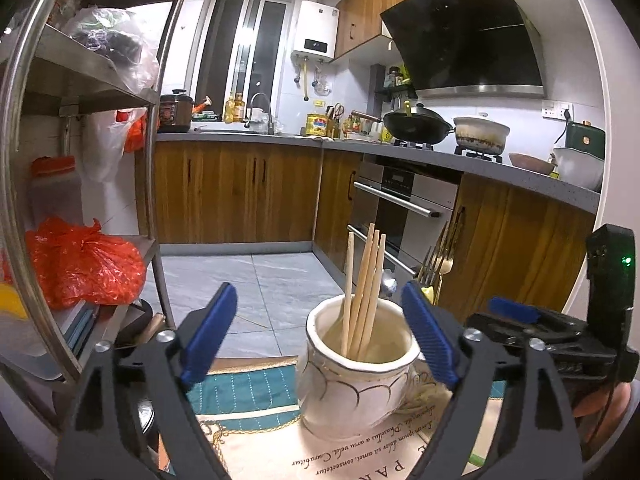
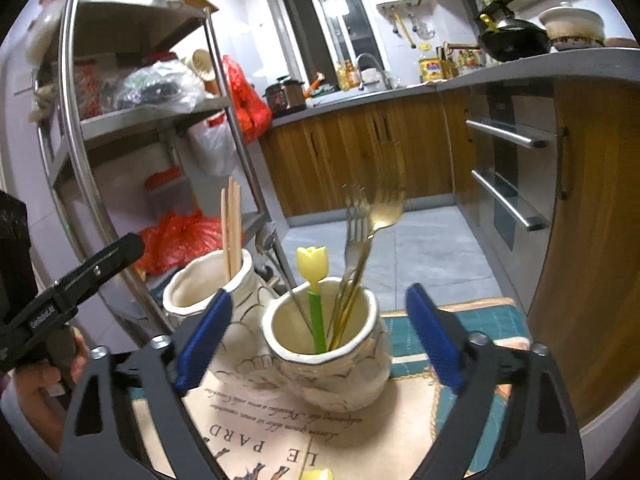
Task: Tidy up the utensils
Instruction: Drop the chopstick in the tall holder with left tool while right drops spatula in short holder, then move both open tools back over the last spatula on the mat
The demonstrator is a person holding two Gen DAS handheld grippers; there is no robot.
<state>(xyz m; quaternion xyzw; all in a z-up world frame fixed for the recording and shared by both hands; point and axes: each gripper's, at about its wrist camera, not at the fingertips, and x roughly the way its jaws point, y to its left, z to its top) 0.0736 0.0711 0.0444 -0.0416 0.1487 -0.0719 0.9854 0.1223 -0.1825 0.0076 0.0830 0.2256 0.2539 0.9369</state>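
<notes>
pots: 2 (image 2: 208,284) (image 2: 328,344) | chopsticks: 4 (image 1: 362,292) | forks: 2 (image 2: 360,240) | tulip pen: 1 (image 2: 314,276) | mat: 1 (image 2: 360,432)

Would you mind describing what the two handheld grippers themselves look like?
Both are alike: the left gripper and right gripper have black angular arms with triangular cut-outs and silver bolts, tipped with ribbed blue pads. Seen from the left camera, the right unit carries a black box with a green light. Small white lettering marks the left one's body.
</notes>
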